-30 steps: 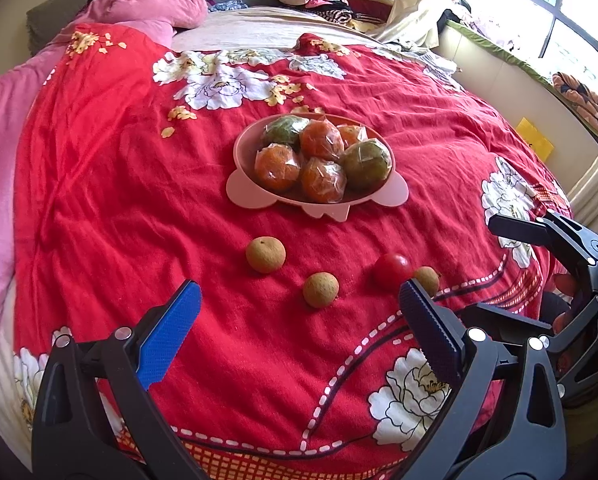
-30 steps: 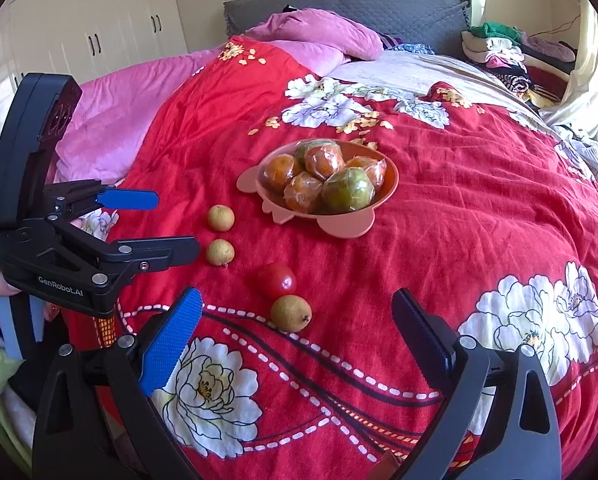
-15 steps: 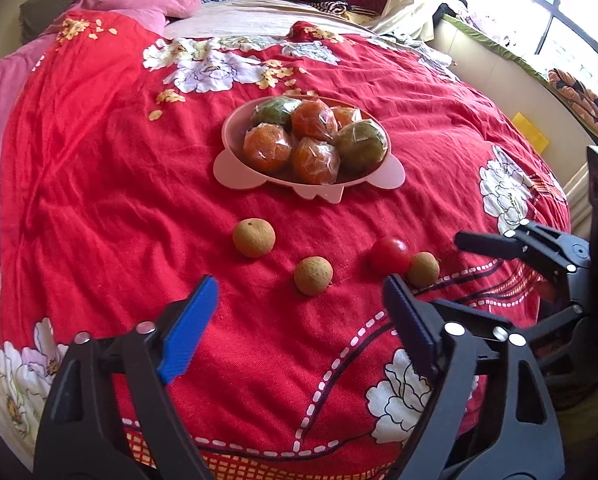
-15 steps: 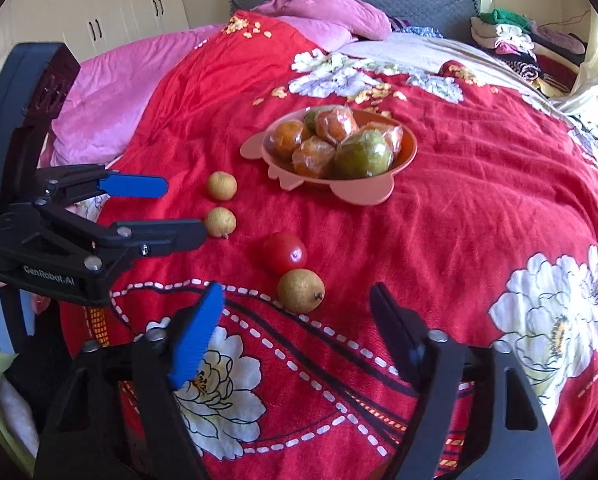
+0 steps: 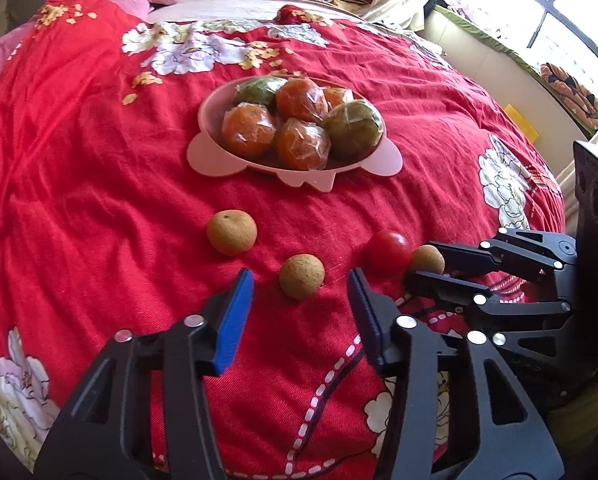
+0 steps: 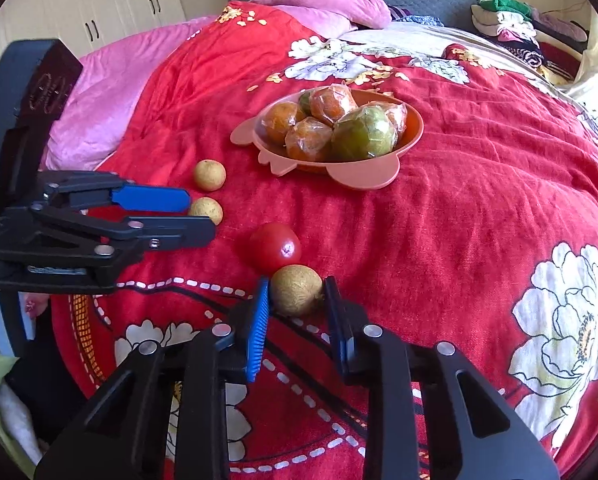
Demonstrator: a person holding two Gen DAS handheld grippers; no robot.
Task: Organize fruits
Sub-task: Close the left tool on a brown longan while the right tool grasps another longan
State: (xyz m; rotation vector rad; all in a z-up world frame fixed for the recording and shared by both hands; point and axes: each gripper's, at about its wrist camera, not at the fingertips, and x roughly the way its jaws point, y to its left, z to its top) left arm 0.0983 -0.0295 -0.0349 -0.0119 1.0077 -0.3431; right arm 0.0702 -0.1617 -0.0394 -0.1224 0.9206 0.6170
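Wrapped fruit already fills the pink bowl [image 6: 375, 178] mid-bed. Four loose fruits remain on the bedspread [image 6: 479, 240] near the foot edge. Right gripper [image 6: 297, 308]: jaws just closed, clamped on one brown fruit [image 6: 297, 290]. Left gripper [image 5: 301, 296]: jaws closing, still apart around another brown fruit [image 5: 302, 276].

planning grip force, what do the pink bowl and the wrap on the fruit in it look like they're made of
Pink bowl: probably moulded plastic, matte, with one even colour and flat scalloped tabs at the rim. Wrapped fruit: thin clear plastic film, glossy, showing crinkles and white glints over orange and green skins.
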